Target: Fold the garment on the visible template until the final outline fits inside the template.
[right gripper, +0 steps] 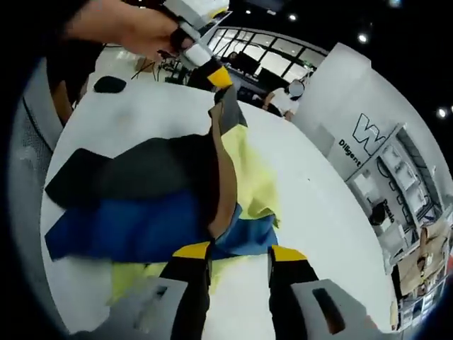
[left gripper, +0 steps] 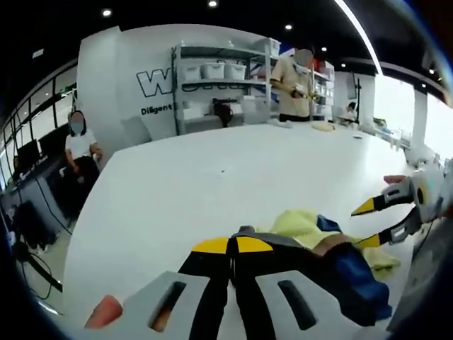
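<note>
A garment (right gripper: 141,219) with dark grey, blue, yellow and brown panels lies crumpled on the white table (right gripper: 322,212). One of its corners is lifted, and my left gripper (right gripper: 220,78), held by a hand at the top left of the right gripper view, is shut on it. In the left gripper view, that gripper (left gripper: 232,245) has its yellow tips together, with the garment (left gripper: 340,265) bunched just to their right. My right gripper (right gripper: 238,251) stands open at the garment's near blue and yellow edge. It also enters the left gripper view (left gripper: 368,224) from the right, jaws apart above the yellow cloth.
A small black object (right gripper: 110,83) lies on the table past the garment. One person (left gripper: 294,78) stands at the table's far end before white shelves (left gripper: 212,71). Another person (left gripper: 80,142) is off the left side by desks. The wide tabletop (left gripper: 212,170) stretches ahead.
</note>
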A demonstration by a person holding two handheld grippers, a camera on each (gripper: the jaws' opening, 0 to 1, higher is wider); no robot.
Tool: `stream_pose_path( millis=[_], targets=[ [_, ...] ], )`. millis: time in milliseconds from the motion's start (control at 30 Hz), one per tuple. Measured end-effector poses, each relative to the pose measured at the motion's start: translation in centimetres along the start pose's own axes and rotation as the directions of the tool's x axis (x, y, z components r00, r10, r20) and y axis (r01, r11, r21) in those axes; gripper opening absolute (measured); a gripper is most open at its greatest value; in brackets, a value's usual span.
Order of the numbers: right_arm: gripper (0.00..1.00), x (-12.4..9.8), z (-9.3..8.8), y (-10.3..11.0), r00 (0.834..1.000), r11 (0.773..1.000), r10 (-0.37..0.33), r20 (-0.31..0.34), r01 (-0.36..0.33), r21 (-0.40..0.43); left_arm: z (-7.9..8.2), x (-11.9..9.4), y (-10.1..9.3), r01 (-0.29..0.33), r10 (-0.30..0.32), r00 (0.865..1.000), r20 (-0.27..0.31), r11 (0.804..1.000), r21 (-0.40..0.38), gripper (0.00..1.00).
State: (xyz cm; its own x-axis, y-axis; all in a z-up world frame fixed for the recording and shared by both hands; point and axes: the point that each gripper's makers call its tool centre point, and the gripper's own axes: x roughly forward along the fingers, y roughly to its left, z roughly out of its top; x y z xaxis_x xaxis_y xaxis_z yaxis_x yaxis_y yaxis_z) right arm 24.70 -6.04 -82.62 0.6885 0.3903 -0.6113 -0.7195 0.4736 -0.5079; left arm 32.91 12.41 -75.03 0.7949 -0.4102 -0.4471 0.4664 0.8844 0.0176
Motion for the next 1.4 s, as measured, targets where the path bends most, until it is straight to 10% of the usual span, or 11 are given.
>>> stream_pose_path(
  millis=[800, 1400],
  targets=[
    [0.00, 3.1, -0.9, 1.3, 0.999, 0.950, 0.008, -0.054, -0.024, -0.312, 0.4, 0.1, 0.1, 0.000, 0.001, 1.000, 0.005, 1.000, -0.020, 0.02],
    [0.00, -1.1, 0.5, -3.6, 0.992, 0.977, -0.127, 0.025, 0.130, -0.171, 0.5, -0.8, -0.2, -0.012, 0.012, 1.000, 0.024, 1.000, -0.004, 0.02]
  ],
)
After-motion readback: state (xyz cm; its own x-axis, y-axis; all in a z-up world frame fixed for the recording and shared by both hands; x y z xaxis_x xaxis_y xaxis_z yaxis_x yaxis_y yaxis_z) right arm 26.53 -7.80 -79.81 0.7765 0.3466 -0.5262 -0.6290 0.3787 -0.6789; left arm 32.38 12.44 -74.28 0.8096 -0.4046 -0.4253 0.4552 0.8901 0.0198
